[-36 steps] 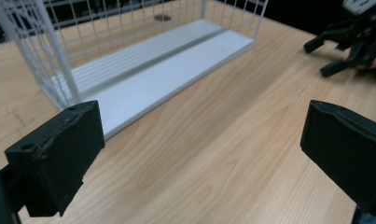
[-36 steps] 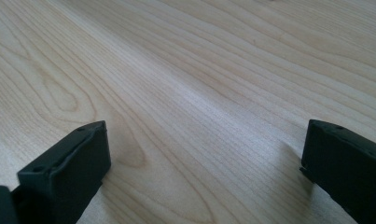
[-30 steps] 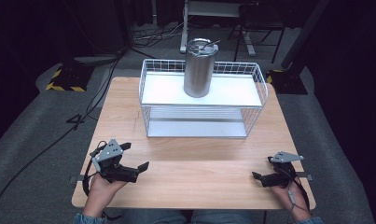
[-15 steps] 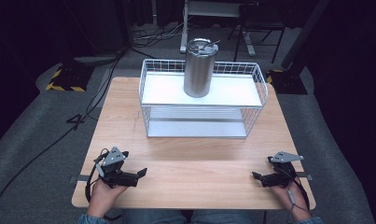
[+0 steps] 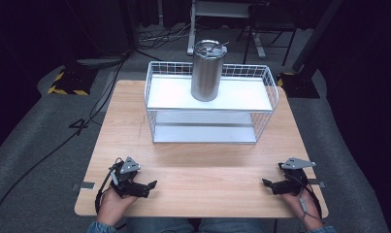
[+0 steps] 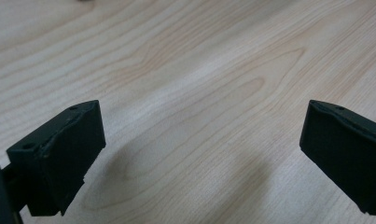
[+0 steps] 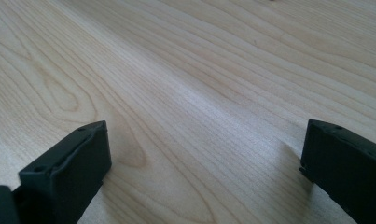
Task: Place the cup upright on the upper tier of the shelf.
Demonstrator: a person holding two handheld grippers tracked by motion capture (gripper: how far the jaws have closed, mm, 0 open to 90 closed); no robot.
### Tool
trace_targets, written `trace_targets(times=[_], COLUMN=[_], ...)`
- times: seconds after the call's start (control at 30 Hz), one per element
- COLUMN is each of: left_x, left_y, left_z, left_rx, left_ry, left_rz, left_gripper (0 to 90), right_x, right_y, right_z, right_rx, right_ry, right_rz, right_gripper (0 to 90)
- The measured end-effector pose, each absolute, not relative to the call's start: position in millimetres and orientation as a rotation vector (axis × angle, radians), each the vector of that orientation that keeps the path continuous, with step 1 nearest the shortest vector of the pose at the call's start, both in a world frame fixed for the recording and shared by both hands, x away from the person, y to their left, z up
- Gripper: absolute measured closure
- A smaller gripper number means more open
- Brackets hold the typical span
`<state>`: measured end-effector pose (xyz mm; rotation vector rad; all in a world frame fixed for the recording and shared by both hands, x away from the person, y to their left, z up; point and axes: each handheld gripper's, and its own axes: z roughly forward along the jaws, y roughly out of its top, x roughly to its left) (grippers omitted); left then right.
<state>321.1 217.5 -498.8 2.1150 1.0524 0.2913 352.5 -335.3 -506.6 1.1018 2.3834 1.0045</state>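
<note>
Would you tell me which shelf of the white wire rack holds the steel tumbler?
The upper shelf: the steel tumbler stands upright there, while the lower shelf is bare.

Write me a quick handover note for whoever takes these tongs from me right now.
Left tongs: open, holding nothing, low over the table's near left edge.
Right tongs: open, holding nothing, near right edge.
Steel tumbler: upright, lid on, on the top shelf of the white wire rack at the far side. Lower shelf bare.
Done: nothing visible; tumbler untouched.
Left: probably reach forward for the tumbler; the rack's rim surrounds its base, so lift it clear.
</note>
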Motion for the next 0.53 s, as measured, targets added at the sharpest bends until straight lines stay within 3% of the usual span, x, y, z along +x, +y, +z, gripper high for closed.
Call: trace_targets(times=[0.1,0.3,0.53], left_x=[323.0,320.1,319.8], left_y=[217.0,207.4,206.5], left_z=[-503.7,-506.4,-506.2], left_rx=[2.131,2.203,2.206], left_ry=[1.079,1.080,1.079], left_rz=[0.270,0.387,0.387], left_gripper=[0.4,0.7,0.6], right_x=[352.5,352.5,352.8], right_y=[-335.2,-335.2,-335.2], right_z=[-506.6,-506.6,-506.4], right_rx=[1.102,1.102,1.103], right_ry=[2.383,2.383,2.388], right_rz=[1.005,1.004,1.001], right_gripper=[1.9,1.9,1.7])
